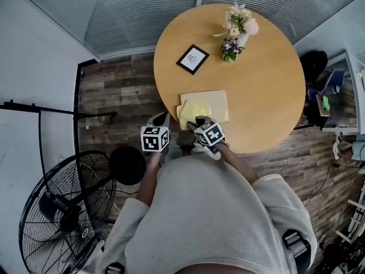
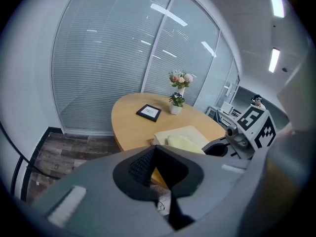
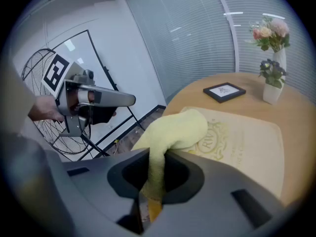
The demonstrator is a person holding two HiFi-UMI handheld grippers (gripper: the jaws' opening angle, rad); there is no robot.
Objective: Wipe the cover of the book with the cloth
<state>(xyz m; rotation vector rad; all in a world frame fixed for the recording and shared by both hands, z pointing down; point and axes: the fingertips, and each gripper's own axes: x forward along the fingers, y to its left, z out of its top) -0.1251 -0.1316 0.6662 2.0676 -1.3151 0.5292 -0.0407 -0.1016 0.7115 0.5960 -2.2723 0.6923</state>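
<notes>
Right gripper (image 3: 154, 176): we see its jaws clamped on a fold of the yellow cloth (image 3: 174, 128); in the head view it (image 1: 201, 122) sits at the table's near edge.
Cloth: we note one end pinched between the right jaws, while the rest bunches up and lies on the book's near-left part; from overhead it (image 1: 198, 109) covers much of the cover.
Book (image 1: 206, 95): we find it flat on the round wooden table (image 1: 259, 84), at the near edge, its pale cream cover (image 3: 249, 137) facing up with gold ornament beside the cloth.
Left gripper (image 2: 157, 163): we read its jaws as closed together with nothing between them; overhead it (image 1: 162, 120) hangs off the table, just left of the book, over the wood floor.
Gap between grippers: we see them near each other but apart.
Far side of table: we note a black picture frame (image 1: 193, 59) lying flat, a small pot of purple flowers (image 1: 230, 49), and behind it a vase of pink flowers (image 1: 240, 23).
Floor, near left: we log a black standing fan (image 1: 60, 210).
</notes>
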